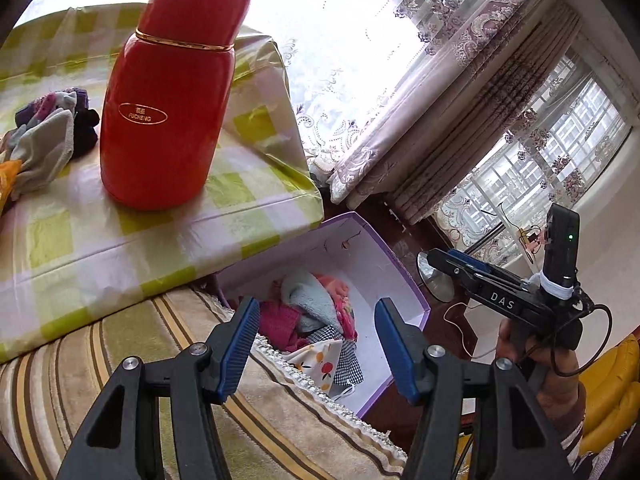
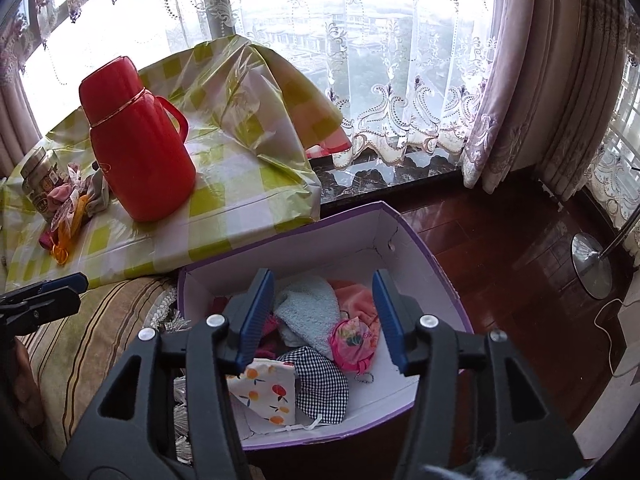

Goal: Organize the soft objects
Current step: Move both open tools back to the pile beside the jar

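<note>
A: We note the right gripper [image 2: 324, 316] parted, nothing between its pads, above the purple-rimmed white cardboard box [image 2: 404, 240] holding a light-blue fleece cloth [image 2: 308, 304].

B: Left gripper [image 1: 316, 344] also parted, empty; box [image 1: 360, 240] beyond it

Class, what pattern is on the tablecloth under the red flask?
Yellow-green and white checks on the tablecloth, clearest in the right wrist view.

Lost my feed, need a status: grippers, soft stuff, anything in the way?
Right gripper open over the purple box, nothing between pads. Left gripper open, empty. Sock pile on the table, red thermos beside it.
</note>
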A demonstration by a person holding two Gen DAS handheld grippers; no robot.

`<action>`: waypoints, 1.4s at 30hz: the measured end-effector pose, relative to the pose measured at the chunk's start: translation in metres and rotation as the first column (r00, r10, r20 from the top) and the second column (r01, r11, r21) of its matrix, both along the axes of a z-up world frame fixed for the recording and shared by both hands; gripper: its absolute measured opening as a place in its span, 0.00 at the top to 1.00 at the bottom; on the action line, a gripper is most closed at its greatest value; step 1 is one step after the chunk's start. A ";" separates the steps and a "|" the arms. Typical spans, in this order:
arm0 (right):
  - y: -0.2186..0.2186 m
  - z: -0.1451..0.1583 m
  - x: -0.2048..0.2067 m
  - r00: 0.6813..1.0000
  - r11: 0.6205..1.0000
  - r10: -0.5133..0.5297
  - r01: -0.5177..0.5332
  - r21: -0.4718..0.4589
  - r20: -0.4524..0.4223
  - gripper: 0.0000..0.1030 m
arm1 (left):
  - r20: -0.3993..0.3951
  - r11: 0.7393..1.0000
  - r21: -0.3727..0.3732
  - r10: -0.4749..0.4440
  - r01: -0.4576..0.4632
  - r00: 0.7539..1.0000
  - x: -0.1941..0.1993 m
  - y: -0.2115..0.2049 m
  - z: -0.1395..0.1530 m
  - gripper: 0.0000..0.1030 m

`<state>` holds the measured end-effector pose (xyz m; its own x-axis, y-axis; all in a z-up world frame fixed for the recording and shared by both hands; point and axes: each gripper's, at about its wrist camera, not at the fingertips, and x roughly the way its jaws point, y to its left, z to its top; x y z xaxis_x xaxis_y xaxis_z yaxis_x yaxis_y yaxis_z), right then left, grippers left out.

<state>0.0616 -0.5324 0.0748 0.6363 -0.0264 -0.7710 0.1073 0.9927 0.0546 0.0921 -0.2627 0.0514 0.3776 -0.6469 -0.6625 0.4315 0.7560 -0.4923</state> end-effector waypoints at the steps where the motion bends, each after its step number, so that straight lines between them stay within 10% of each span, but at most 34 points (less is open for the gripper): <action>1: 0.005 0.001 0.001 1.000 1.000 0.014 -0.014 0.000 0.001 0.45 | 0.002 1.000 -0.001 0.013 -0.013 1.000 0.001 0.006 0.000 0.41; 12: 0.071 0.009 0.012 0.985 0.985 0.173 -0.173 0.010 0.010 0.43 | 0.014 0.970 0.001 0.244 -0.244 0.970 0.016 0.093 0.002 0.41; 24: 0.155 0.013 0.031 0.935 0.934 0.356 -0.356 0.029 0.002 0.42 | -0.018 0.881 0.002 0.474 -0.474 0.880 0.018 0.204 -0.011 0.41; 42: 0.273 0.001 0.082 0.829 0.829 0.559 -0.559 0.012 -0.035 0.38 | 0.002 0.783 0.099 0.617 -0.614 0.787 0.040 0.308 -0.025 0.41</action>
<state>0.1437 -0.2594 0.0755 0.5144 0.3262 -0.7931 -0.4636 0.8838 0.0628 0.1325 0.0454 0.0263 0.6547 -0.2208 -0.7230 -0.1546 0.8971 -0.4140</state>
